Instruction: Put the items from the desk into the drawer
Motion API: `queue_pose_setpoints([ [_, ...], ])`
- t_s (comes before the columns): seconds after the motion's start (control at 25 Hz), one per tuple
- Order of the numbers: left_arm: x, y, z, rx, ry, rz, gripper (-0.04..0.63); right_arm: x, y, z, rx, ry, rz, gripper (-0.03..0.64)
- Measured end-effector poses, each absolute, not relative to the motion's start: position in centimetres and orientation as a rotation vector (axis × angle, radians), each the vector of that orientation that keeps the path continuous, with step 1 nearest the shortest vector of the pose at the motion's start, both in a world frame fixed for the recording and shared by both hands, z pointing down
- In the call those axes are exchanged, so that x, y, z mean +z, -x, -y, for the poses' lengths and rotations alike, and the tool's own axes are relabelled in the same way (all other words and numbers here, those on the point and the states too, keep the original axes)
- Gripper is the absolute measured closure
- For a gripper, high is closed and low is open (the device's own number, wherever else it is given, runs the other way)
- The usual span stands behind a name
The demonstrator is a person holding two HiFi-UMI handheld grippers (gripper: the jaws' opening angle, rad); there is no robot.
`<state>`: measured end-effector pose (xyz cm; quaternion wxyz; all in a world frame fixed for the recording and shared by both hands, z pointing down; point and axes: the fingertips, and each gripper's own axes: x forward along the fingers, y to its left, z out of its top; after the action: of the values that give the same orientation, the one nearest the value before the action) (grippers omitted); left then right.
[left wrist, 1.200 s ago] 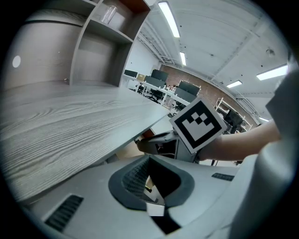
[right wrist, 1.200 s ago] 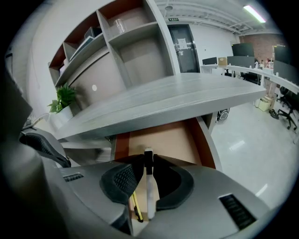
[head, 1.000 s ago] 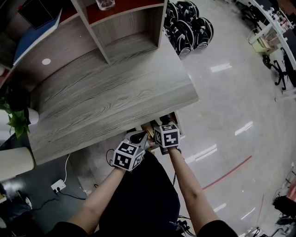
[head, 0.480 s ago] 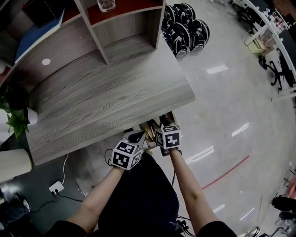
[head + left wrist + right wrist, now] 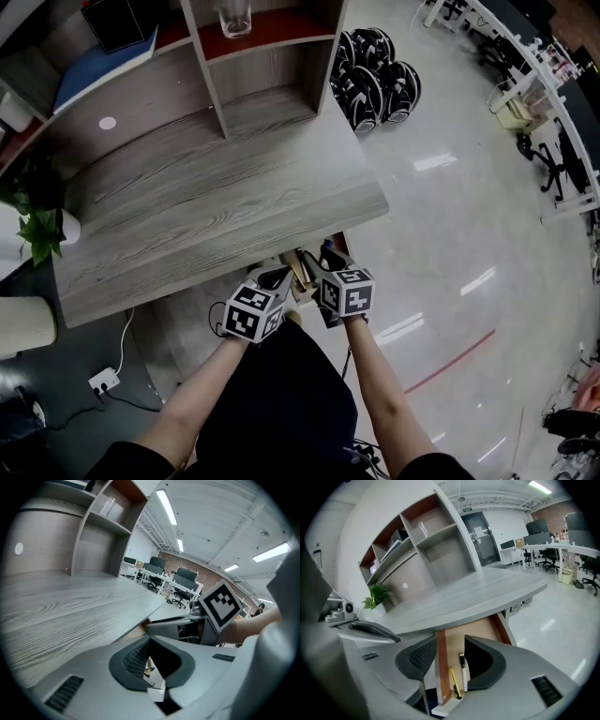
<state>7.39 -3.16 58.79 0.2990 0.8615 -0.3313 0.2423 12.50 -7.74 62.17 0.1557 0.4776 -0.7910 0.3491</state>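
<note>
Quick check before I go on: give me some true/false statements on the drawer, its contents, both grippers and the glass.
1. The drawer is open. True.
2. A yellow knife and a white pen lie in it. True.
3. The right gripper is shut on the pen. False: its jaws stand apart, holding nothing.
4. The left gripper is open. True.
5. The glass lies in the drawer. False: it stands on a shelf.

An open-plan office is shown. Rows of white desks (image 5: 185, 588) with black chairs (image 5: 178, 603) are seen in the middle of the left gripper view, under long ceiling lamps (image 5: 166, 506). A wood-grain desk (image 5: 216, 206) with a shelf unit (image 5: 272, 56) is placed on a polished floor (image 5: 450, 216).
</note>
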Motion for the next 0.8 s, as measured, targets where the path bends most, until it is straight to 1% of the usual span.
queue_pose_setpoints([
  [0.16, 57.0, -7.1, 3.2, 0.598, -2.309, 0.904, 0.592, 59.4, -12.4, 6.9, 0.995, -1.391, 2.324, 0.462],
  [0.28, 55.1, -6.6, 3.1, 0.549, -2.325, 0.927, 0.592, 56.2, -12.4, 6.3, 0.992, -1.440, 2.392, 0.481],
  [0.4, 52.5, -6.5, 3.0, 0.476, -2.352, 0.947, 0.592, 52.3, -13.0, 5.8, 0.924, -1.520, 2.457, 0.592],
  [0.48, 50.5, -6.6, 3.0, 0.420, -2.379, 0.947, 0.592, 49.5, -13.0, 5.6, 0.868, -1.541, 2.521, 0.620],
  [0.64, 46.6, -7.0, 2.6, 0.313, -2.430, 0.929, 0.592, 43.6, -12.8, 4.6, 0.817, -1.562, 2.680, 0.621],
  [0.8, 43.5, -6.9, 2.5, 0.220, -2.469, 0.932, 0.594, 39.0, -13.0, 4.1, 0.790, -1.680, 2.782, 0.621],
])
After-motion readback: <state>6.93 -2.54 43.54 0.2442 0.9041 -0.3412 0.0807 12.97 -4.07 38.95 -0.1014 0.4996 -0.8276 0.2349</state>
